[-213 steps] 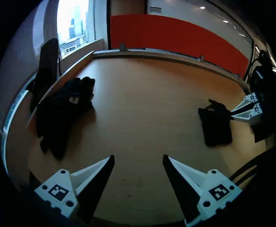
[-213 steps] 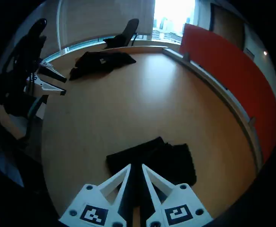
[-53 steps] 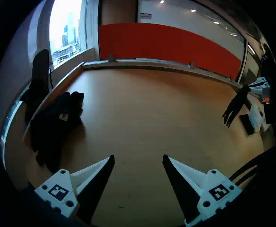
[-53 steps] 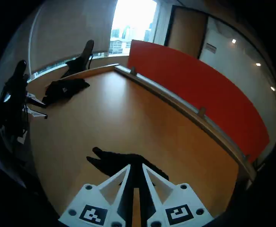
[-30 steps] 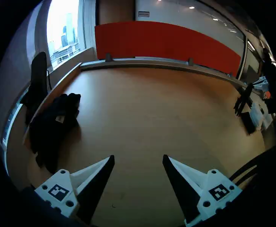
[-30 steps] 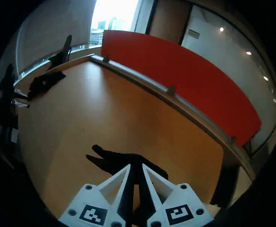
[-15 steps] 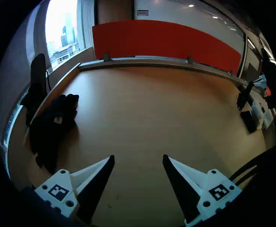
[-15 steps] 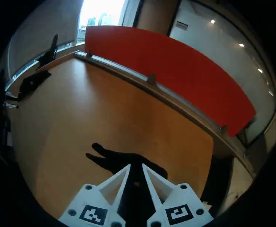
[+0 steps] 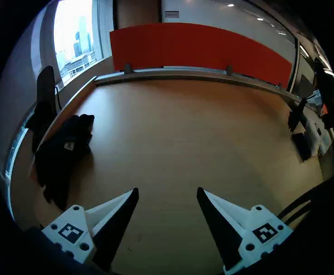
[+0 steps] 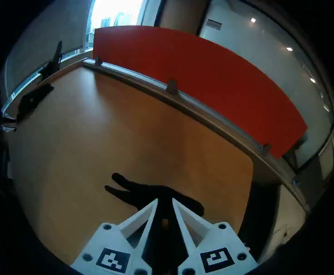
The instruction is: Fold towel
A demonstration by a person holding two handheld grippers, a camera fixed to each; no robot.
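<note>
Wooden table [image 9: 189, 128], red partition [image 9: 199, 46], bright window [image 9: 73, 39]

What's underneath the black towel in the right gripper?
The wooden table shows around the black towel pinched in the right gripper. The patch directly beneath is covered by the cloth, so anything lying there cannot be seen.

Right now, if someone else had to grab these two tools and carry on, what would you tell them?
Left tool: open, holding nothing, above the bare table.
Right tool: shut on the dark towel, which hangs bunched from it near the table's edge.
Also there: a pile of dark cloth at the table corner by the window.
Done: towel picked up.
Left: lay it flat and fold it; no fold shows yet.
</note>
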